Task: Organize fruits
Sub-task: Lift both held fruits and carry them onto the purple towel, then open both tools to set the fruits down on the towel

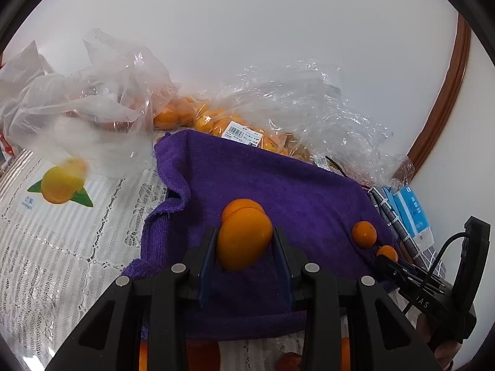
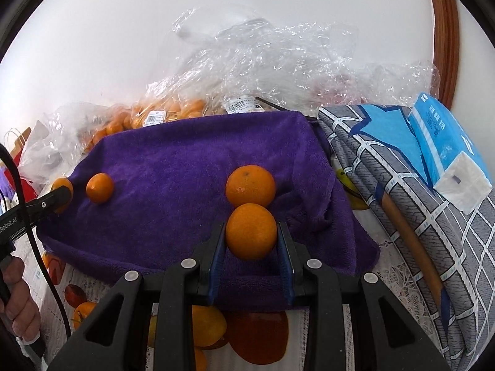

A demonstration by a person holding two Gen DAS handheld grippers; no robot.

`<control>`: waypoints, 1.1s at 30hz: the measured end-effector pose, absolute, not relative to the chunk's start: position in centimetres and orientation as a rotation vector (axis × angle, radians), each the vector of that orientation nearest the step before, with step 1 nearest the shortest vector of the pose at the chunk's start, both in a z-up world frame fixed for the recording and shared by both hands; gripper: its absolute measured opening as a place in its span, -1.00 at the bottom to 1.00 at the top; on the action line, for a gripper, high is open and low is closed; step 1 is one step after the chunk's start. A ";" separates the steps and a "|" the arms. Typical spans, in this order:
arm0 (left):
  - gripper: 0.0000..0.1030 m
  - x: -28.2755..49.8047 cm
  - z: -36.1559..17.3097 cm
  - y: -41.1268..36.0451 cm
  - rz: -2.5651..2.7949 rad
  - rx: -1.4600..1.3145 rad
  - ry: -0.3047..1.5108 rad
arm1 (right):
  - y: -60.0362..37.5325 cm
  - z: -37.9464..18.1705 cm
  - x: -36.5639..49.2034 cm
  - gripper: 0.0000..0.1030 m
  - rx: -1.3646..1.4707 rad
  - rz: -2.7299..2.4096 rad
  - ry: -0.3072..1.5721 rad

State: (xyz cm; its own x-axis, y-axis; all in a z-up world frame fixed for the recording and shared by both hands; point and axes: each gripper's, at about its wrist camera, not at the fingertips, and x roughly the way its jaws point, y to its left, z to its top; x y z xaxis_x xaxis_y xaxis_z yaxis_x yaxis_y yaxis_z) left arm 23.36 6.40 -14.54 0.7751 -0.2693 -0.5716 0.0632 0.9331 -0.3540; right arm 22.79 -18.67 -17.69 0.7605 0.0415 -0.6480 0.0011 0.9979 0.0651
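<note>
A purple towel point(image 1: 278, 185) point(image 2: 185, 160) lies on the table. My left gripper point(image 1: 244, 241) is shut on an orange point(image 1: 244, 238) above the towel, with another orange point(image 1: 238, 205) just behind it. My right gripper point(image 2: 251, 232) is shut on an orange point(image 2: 251, 232); a second orange point(image 2: 250, 185) lies on the towel just beyond it. In the right wrist view a third orange point(image 2: 99, 187) lies at the towel's left, near the left gripper's tip. In the left wrist view the right gripper point(image 1: 383, 258) sits by two oranges point(image 1: 364, 233).
Clear plastic bags point(image 1: 278, 108) point(image 2: 263, 71) holding several small oranges lie behind the towel. Another crumpled bag point(image 1: 77, 102) is at the left. A grey patterned cloth point(image 2: 402, 185) and a blue tissue pack point(image 2: 445, 145) are at the right. A lace tablecloth point(image 1: 62, 247) with fruit prints covers the table.
</note>
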 end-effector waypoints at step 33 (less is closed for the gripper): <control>-0.28 23.5 -14.8 6.0 -0.220 -0.320 0.667 | -19.3 -16.5 21.7 0.24 0.114 0.010 0.655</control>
